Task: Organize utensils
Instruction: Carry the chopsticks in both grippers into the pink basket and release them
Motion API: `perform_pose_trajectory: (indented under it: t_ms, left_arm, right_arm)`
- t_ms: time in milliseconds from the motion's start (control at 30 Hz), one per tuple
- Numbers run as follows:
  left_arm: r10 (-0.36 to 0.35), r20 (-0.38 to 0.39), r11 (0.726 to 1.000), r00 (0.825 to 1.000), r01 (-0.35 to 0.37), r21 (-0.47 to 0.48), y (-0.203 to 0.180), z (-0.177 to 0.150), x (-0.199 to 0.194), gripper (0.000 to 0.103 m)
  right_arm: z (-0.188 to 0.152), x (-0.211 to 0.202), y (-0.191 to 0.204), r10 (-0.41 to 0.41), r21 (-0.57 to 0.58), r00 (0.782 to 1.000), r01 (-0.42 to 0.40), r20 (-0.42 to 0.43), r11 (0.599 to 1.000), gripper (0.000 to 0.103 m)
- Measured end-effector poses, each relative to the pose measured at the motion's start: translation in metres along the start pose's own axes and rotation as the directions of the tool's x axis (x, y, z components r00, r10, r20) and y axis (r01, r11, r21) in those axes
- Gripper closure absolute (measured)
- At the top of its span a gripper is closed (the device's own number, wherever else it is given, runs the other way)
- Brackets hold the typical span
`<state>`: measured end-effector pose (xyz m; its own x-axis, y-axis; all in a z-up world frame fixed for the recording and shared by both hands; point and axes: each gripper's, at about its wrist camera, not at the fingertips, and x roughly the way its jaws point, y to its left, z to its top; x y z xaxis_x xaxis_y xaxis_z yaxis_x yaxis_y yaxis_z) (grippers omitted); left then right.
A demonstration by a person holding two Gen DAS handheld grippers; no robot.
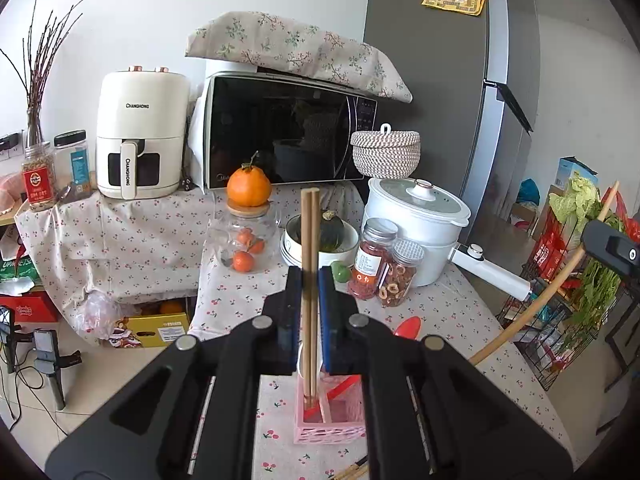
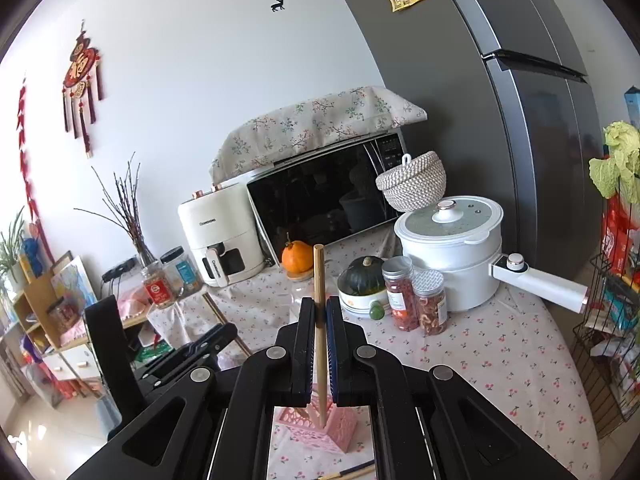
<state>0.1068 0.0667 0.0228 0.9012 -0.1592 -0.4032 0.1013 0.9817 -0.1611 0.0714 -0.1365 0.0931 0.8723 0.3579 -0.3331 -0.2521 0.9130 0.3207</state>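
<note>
Because both pieces are slim, rigid wood, they should weigh almost nothing yet pivot easily between flat pads, so a hold near mid-length suits them best. That is where the left gripper (image 1: 310,280) pinches a pair of brown chopsticks (image 1: 310,240), upright, their lower ends inside a compartment of the pink lattice-walled utensil holder (image 1: 344,432) on the cherry-print tablecloth (image 1: 440,320). A red plastic spoon (image 1: 408,326) already leans in that holder. In the right view, the right gripper (image 2: 320,314) is clamped on a single pale wooden stick (image 2: 319,272), round and smooth, its foot inside the same holder; what kind of utensil it is I cannot tell.
</note>
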Motion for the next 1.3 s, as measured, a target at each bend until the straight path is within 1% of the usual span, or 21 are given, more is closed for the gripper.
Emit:
perform_pose_trajectory:
  t_ms: [133, 233, 267, 300, 333, 367, 400, 467, 533, 600, 700, 833, 1033, 1100, 1133, 1167, 1200, 1233, 1267, 1300]
  left_arm:
    - [-0.022, -0.039, 0.999, 0.999, 0.021, -0.035, 0.004, -0.002, 0.011, 0.094]
    - [0.0, -0.043, 0.999, 0.999, -0.001, -0.039, 0.005, -0.003, 0.016, 0.093]
    - [-0.004, -0.046, 0.999, 0.999, 0.002, -0.043, 0.005, -0.003, 0.017, 0.092]
    - [-0.004, -0.053, 0.999, 0.999, 0.001, -0.052, 0.007, -0.003, 0.018, 0.085]
    - [-0.005, -0.056, 0.998, 0.998, 0.002, -0.061, 0.008, -0.003, 0.018, 0.082]
    - [-0.002, -0.054, 0.998, 0.999, -0.001, -0.068, 0.009, -0.002, 0.016, 0.075]
    - [0.01, -0.049, 0.998, 0.999, -0.013, -0.069, 0.01, -0.001, 0.014, 0.072]
    - [0.04, -0.037, 0.997, 0.998, -0.043, -0.063, 0.01, 0.001, 0.008, 0.071]
    - [0.053, -0.035, 0.996, 0.998, -0.055, -0.064, 0.012, 0.003, 0.004, 0.066]
    - [0.06, -0.048, 0.996, 0.997, -0.063, -0.066, 0.014, 0.003, 0.0, 0.056]
    - [0.06, -0.073, 0.996, 0.995, -0.065, -0.065, 0.017, 0.0, -0.004, 0.052]
    - [0.072, -0.108, 0.996, 0.992, -0.077, -0.046, 0.018, -0.005, -0.008, 0.049]
    - [0.075, -0.16, 0.997, 0.984, -0.079, -0.02, 0.02, -0.013, -0.011, 0.04]
    - [0.073, -0.184, 0.997, 0.98, -0.077, -0.016, 0.02, -0.015, -0.011, 0.034]
    - [0.073, -0.195, 0.997, 0.978, -0.077, -0.015, 0.02, -0.015, -0.011, 0.033]
    - [0.071, -0.203, 0.997, 0.977, -0.076, -0.015, 0.02, -0.016, -0.011, 0.03]
    - [0.071, -0.211, 0.997, 0.975, -0.076, -0.016, 0.02, -0.017, -0.013, 0.028]
    - [0.07, -0.217, 0.997, 0.974, -0.076, -0.02, 0.019, -0.018, -0.014, 0.027]
    - [0.068, -0.222, 0.997, 0.973, -0.076, -0.024, 0.019, -0.019, -0.015, 0.025]
    - [0.068, -0.227, 0.997, 0.971, -0.076, -0.028, 0.019, -0.02, -0.016, 0.022]
  right_arm:
    - [-0.004, 0.015, 0.003, 0.012, 0.004, 1.0, -0.012, -0.016, 1.0, 0.098]
    - [-0.006, 0.027, 0.003, 0.014, 0.018, 1.0, -0.013, -0.028, 1.0, 0.098]
    - [-0.007, 0.03, 0.002, 0.013, 0.026, 0.999, -0.012, -0.031, 1.0, 0.098]
    - [-0.008, 0.034, 0.0, 0.015, 0.035, 0.999, -0.014, -0.036, 0.999, 0.098]
    - [-0.009, 0.037, -0.001, 0.016, 0.045, 0.999, -0.014, -0.043, 0.999, 0.098]
    - [-0.01, 0.041, -0.003, 0.014, 0.052, 0.999, -0.012, -0.051, 0.999, 0.098]
    - [-0.011, 0.045, -0.004, 0.011, 0.057, 0.998, -0.007, -0.06, 0.998, 0.098]
    - [-0.013, 0.052, -0.007, 0.004, 0.062, 0.997, 0.0, -0.079, 0.998, 0.097]
    - [-0.015, 0.059, -0.01, 0.001, 0.067, 0.995, 0.006, -0.099, 0.998, 0.097]
    - [-0.018, 0.065, -0.013, -0.002, 0.073, 0.993, 0.011, -0.119, 0.997, 0.097]
    - [-0.022, 0.075, -0.016, -0.002, 0.083, 0.989, 0.015, -0.15, 0.996, 0.097]
    - [-0.027, 0.087, -0.018, 0.001, 0.091, 0.984, 0.015, -0.181, 0.996, 0.097]
    - [-0.032, 0.099, -0.021, -0.004, 0.101, 0.976, 0.026, -0.217, 0.995, 0.096]
    - [-0.031, 0.097, -0.022, -0.007, 0.105, 0.976, 0.031, -0.219, 0.994, 0.09]
    - [-0.03, 0.095, -0.023, -0.004, 0.107, 0.977, 0.027, -0.214, 0.994, 0.084]
    - [-0.028, 0.092, -0.023, -0.003, 0.107, 0.978, 0.025, -0.207, 0.994, 0.075]
    - [-0.027, 0.088, -0.023, -0.004, 0.106, 0.98, 0.025, -0.199, 0.994, 0.069]
    - [-0.025, 0.084, -0.024, -0.005, 0.105, 0.982, 0.025, -0.189, 0.994, 0.058]
    - [-0.024, 0.079, -0.025, -0.004, 0.105, 0.984, 0.024, -0.18, 0.994, 0.052]
    - [-0.022, 0.076, -0.027, -0.004, 0.105, 0.984, 0.022, -0.177, 0.994, 0.051]
